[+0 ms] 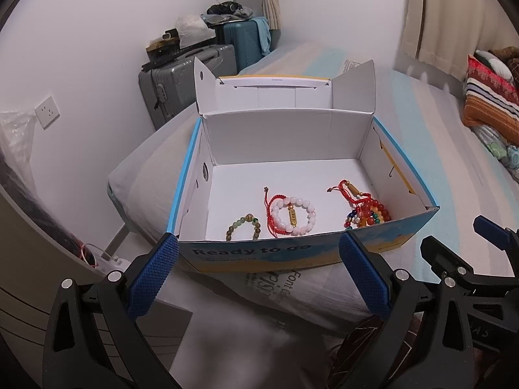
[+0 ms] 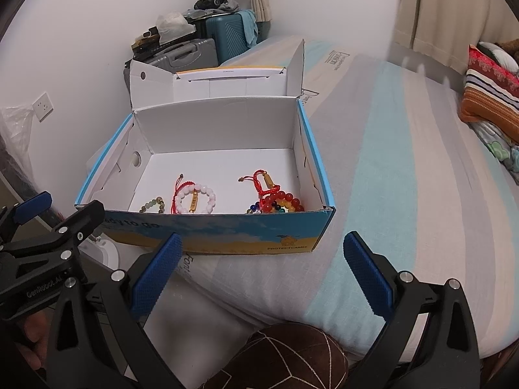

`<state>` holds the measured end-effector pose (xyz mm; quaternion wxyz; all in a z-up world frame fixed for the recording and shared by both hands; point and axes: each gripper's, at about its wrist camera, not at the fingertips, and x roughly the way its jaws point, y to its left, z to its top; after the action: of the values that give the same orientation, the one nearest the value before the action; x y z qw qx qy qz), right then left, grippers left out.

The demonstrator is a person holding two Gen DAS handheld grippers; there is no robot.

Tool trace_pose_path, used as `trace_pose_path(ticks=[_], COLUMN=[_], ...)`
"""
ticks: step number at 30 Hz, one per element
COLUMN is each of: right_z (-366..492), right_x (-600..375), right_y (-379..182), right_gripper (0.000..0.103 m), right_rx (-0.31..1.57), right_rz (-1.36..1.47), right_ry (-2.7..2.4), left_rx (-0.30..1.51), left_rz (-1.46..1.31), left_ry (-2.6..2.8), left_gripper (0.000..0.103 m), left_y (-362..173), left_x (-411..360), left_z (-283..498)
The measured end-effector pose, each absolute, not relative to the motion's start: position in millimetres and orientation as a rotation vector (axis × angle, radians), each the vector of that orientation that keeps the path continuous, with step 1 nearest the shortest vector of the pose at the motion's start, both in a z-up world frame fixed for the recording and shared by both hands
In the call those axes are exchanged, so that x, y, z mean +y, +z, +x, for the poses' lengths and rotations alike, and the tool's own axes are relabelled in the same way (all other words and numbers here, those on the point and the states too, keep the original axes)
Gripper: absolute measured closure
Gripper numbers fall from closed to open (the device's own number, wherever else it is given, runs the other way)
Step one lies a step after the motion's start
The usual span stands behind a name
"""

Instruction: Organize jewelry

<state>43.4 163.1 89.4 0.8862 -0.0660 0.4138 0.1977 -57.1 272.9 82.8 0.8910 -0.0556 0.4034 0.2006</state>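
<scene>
An open blue and white cardboard box sits on the bed, lid folded back. Inside lie a green bead bracelet, a pink bead bracelet with a gold charm and red cord, and a heap of red, orange and multicoloured beads with a red cord bracelet on it. My left gripper is open in front of the box's near wall, holding nothing. My right gripper is open, empty, just before the box's right corner.
The striped bedsheet stretches to the right. Folded blankets and a pillow lie at the far right. Suitcases with clutter stand against the wall behind the box. A brown patterned cushion lies below the right gripper. A wall socket is at left.
</scene>
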Motion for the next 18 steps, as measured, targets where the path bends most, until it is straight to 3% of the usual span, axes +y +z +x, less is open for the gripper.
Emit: trace_pose_path(ticks=[18], right_z=[45.7], right_x=[165.2], right_y=[88.4], right_gripper=[0.007], right_rx=[0.865], right_rz=[-0.137], right_ry=[0.407], left_rx=[0.806], left_rz=[-0.117], left_ry=[0.437], left_gripper=[0.006], left_y=[83.9], left_x=[274.7], left_z=[-59.8])
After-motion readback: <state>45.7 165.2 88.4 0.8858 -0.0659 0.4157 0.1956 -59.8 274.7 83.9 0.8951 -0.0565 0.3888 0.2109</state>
